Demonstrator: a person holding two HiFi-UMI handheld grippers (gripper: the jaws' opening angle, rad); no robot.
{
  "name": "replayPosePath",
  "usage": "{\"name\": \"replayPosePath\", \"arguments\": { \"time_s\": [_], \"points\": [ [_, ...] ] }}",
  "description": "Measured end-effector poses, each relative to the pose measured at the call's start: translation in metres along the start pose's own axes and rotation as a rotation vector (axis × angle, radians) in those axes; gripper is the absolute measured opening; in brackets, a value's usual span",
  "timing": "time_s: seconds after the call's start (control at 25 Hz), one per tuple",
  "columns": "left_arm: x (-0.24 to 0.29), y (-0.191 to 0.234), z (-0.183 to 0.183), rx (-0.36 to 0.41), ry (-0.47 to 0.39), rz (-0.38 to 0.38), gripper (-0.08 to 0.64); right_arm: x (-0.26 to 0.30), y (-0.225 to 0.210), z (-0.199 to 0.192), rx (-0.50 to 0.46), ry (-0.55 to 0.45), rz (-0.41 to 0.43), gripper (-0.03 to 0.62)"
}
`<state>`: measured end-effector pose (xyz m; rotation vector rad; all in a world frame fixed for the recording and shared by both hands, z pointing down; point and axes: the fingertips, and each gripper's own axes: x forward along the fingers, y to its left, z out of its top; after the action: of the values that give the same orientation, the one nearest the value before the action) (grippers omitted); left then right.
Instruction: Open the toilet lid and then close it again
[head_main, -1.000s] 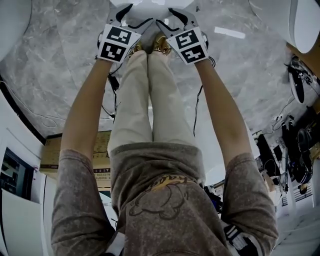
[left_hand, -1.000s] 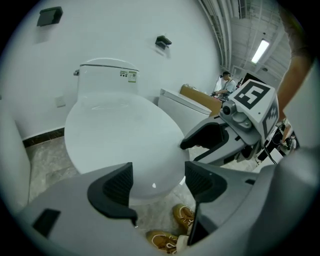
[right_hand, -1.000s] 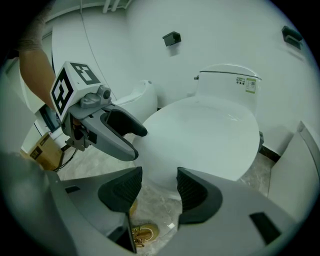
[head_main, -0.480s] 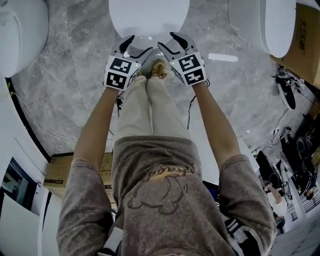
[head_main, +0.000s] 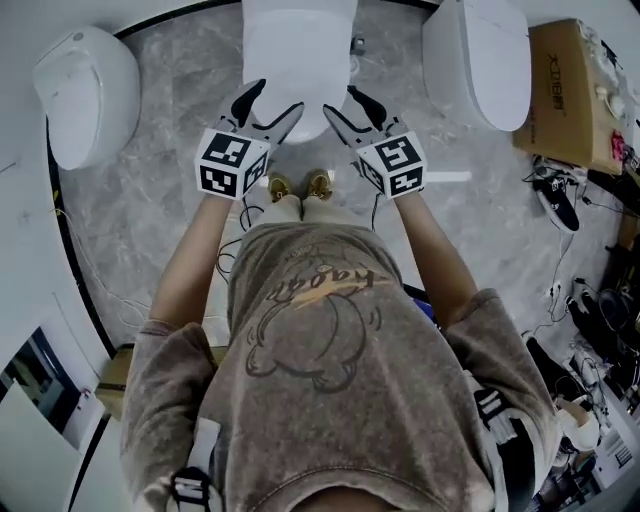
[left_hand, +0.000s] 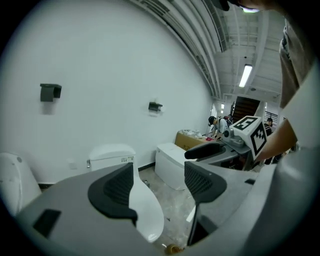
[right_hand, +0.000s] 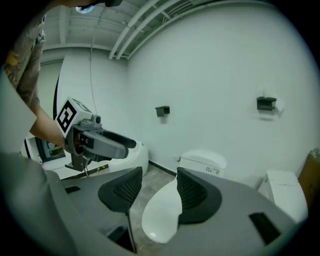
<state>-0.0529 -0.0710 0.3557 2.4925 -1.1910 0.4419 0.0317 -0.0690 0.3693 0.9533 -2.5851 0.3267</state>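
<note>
The middle white toilet (head_main: 298, 55) stands against the wall with its lid (left_hand: 146, 212) down and flat. In the right gripper view the same lid (right_hand: 161, 214) shows below the jaws, with the tank (right_hand: 202, 161) behind it. My left gripper (head_main: 275, 100) and right gripper (head_main: 343, 102) hang side by side in the air over the toilet's front end, apart from it. Both are open with nothing between their dark ribbed pads (left_hand: 117, 190). Each points forward and slightly down.
A second toilet (head_main: 90, 95) stands to the left and a third (head_main: 480, 60) to the right. A cardboard box (head_main: 565, 90) and loose gear lie at the far right. The person's feet (head_main: 300, 186) stand on grey marble floor just before the bowl.
Both grippers have risen together from the toilet's front edge as the person straightened up. The toilet now looks farther off, and the jaws stayed open and empty.
</note>
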Motion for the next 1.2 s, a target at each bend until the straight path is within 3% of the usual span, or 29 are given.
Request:
{"name": "replayPosePath", "arguments": {
  "time_s": [0.12,0.28,0.36,0.48,0.56,0.8,1.2],
  "points": [
    [-0.03,-0.012,0.035,0.024,-0.066,-0.004,0.325,-0.031,-0.003,0.037,0.002,-0.075,-0.021,0.235],
    [-0.066,-0.02,0.049,0.037,-0.118,0.015,0.309,-0.07,0.006,0.061,0.004,-0.167,-0.043,0.192],
    [-0.082,-0.017,0.054,0.031,-0.162,0.051,0.238,-0.084,0.01,0.066,0.004,-0.201,-0.049,0.165],
    [-0.099,-0.013,0.054,0.008,-0.23,0.104,0.063,-0.095,0.006,0.059,0.011,-0.218,-0.074,0.075],
    [-0.104,-0.01,0.048,0.002,-0.247,0.137,0.024,-0.099,0.004,0.056,0.008,-0.234,-0.098,0.04],
    [-0.105,0.0,0.022,-0.021,-0.269,0.206,0.009,-0.092,0.008,0.038,0.011,-0.252,-0.114,0.028],
    [-0.099,-0.001,0.016,-0.068,-0.264,0.211,0.009,-0.086,0.004,0.027,0.063,-0.26,-0.17,0.028]
  ]
}}
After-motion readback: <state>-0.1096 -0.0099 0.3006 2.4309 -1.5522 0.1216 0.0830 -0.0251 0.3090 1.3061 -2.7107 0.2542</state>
